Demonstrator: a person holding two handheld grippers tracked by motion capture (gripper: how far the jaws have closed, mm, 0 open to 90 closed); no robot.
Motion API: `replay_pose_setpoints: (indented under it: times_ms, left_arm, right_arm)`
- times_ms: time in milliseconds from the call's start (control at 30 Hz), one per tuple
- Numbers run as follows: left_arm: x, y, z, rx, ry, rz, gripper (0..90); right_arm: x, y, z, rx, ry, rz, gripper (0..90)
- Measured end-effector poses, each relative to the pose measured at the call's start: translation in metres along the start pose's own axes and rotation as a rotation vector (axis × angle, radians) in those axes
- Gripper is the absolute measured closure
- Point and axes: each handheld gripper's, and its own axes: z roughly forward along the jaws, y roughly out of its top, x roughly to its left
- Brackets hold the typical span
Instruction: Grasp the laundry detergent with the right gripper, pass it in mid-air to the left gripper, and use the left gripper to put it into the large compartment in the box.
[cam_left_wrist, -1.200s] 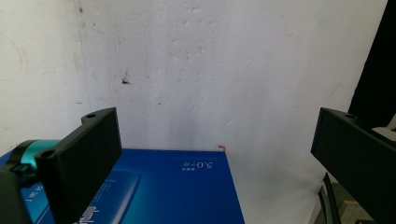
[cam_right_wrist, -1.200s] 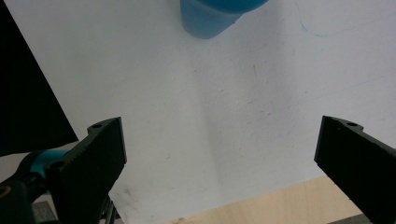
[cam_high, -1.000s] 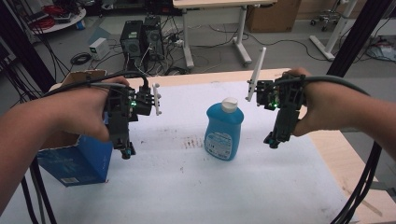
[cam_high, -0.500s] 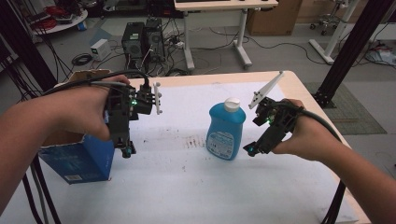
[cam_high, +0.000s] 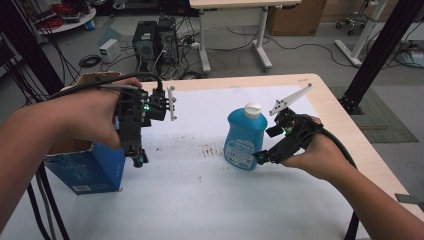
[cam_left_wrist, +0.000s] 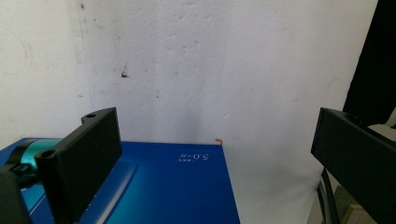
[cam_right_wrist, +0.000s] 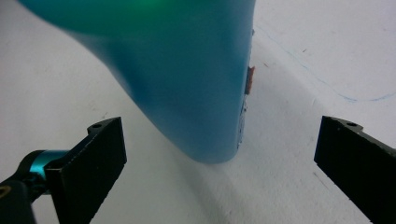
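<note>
Blue detergent bottle (cam_high: 244, 137) upright mid-table on white foam sheet (cam_high: 200, 200), right gripper (cam_high: 261, 158) just beside its base, jaws spread wide, left gripper (cam_high: 138, 160) jaws apart above blue cardboard box (cam_high: 85, 170) at left.

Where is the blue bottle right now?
In the high view the bottle stands upright on the white mat, right of the middle, just in front of the open right claw. The blue box sits far off to its left.
</note>
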Motion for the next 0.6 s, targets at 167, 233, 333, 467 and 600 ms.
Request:
replay_pose_setpoints:
  times_ms: [167, 233, 333, 467, 600]
  left_arm:
    - [0.001, 0.0, 0.001, 0.002, -0.002, 0.006, 1.7]
    - [0.002, 0.001, 0.002, 0.006, -0.005, 0.003, 1.7]
    - [0.003, 0.0, 0.002, 0.002, -0.006, 0.006, 1.7]
    - [0.004, -0.002, 0.0, -0.007, -0.006, 0.001, 1.7]
    - [0.005, -0.002, 0.002, -0.004, -0.007, -0.002, 1.7]
  right_arm:
    - [-0.001, -0.001, 0.006, -0.044, 0.017, 0.029, 1.2]
    - [0.0, -0.002, 0.009, -0.058, 0.017, 0.032, 1.2]
    - [0.001, -0.004, 0.013, -0.081, 0.012, 0.044, 1.2]
    - [0.001, -0.006, 0.015, -0.119, -0.006, 0.052, 1.2]
    - [0.0, -0.007, 0.016, -0.153, -0.007, 0.067, 1.2]
